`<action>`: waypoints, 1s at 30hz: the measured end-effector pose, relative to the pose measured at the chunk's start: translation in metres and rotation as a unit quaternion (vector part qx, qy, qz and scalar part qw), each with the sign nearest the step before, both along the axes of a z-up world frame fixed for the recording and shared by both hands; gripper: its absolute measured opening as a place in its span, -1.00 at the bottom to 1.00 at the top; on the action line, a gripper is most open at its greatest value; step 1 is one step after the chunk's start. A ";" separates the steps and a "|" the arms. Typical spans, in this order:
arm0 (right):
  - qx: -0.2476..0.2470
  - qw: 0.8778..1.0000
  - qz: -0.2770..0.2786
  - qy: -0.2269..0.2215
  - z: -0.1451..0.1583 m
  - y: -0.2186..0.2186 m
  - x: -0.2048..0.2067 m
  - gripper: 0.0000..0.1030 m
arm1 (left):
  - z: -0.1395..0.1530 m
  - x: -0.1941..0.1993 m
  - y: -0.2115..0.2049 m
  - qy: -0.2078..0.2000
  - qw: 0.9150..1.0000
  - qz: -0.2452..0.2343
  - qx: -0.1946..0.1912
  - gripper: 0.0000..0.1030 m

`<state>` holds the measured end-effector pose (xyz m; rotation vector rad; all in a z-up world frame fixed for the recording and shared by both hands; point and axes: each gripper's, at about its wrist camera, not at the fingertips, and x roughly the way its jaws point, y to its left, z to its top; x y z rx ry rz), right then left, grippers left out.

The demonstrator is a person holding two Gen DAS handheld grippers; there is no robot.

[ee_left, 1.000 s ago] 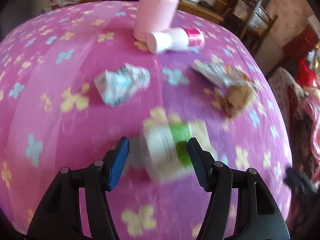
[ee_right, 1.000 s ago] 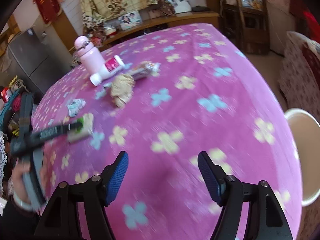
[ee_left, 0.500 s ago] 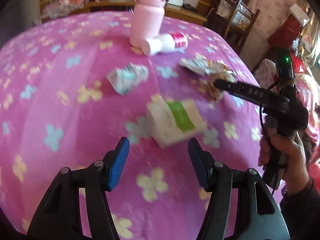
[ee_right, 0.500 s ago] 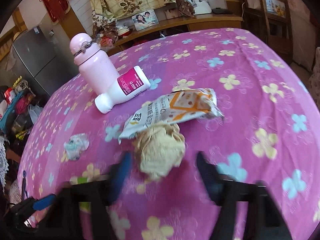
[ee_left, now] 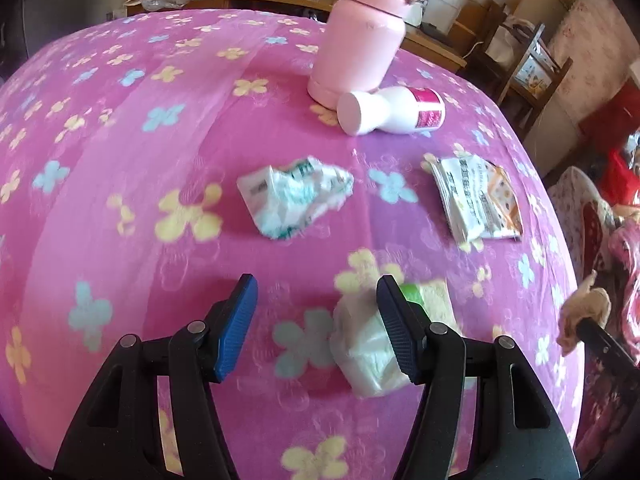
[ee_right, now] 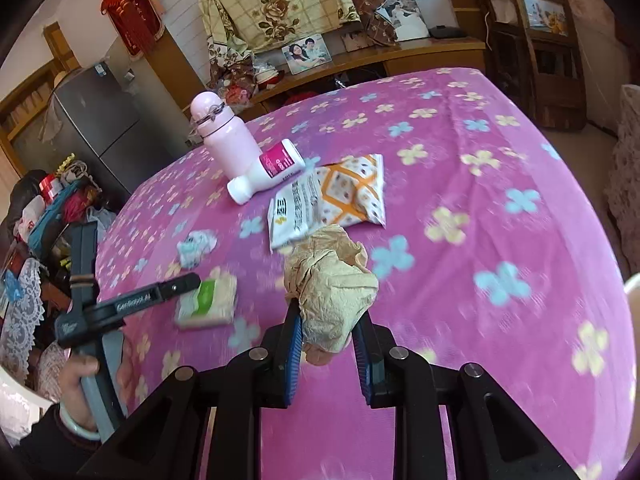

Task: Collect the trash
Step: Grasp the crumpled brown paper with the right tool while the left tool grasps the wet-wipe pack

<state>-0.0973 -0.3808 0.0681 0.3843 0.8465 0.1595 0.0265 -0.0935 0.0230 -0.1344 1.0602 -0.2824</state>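
My right gripper (ee_right: 326, 314) is shut on a crumpled tan paper ball (ee_right: 332, 280) and holds it above the pink flowered tablecloth (ee_right: 480, 200); the ball also shows at the right edge of the left wrist view (ee_left: 586, 308). My left gripper (ee_left: 316, 304) is open and empty, low over the cloth. A white and green tissue pack (ee_left: 372, 340) lies partly behind its right finger (ee_left: 394, 340). A crumpled white-green wrapper (ee_left: 294, 196) and a flat snack packet (ee_left: 478, 196) lie farther ahead.
A pink flask (ee_left: 360, 32) stands at the far side with a white bottle (ee_left: 390, 114) lying against it. A white bin rim (ee_right: 632, 292) shows at the right table edge. Shelves, chairs and a fridge (ee_right: 96, 128) surround the table.
My right gripper has closed on the tan paper ball and lifted it off the cloth. My left gripper has shifted left, so the tissue pack now sits by its right finger.
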 end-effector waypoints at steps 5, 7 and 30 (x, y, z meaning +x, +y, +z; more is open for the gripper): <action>-0.006 1.000 0.004 -0.005 0.001 -0.002 -0.032 -0.56 | 0.002 -0.038 -0.013 0.031 0.997 -0.075 -0.012 0.18; -0.006 1.000 0.003 -0.003 -0.002 -0.002 -0.040 -0.56 | 0.007 -0.051 -0.015 0.029 0.995 -0.090 -0.011 0.18; 0.048 0.999 -0.005 -0.003 -0.005 -0.004 -0.087 -0.56 | 0.006 -0.042 -0.015 0.023 0.994 -0.044 0.101 0.26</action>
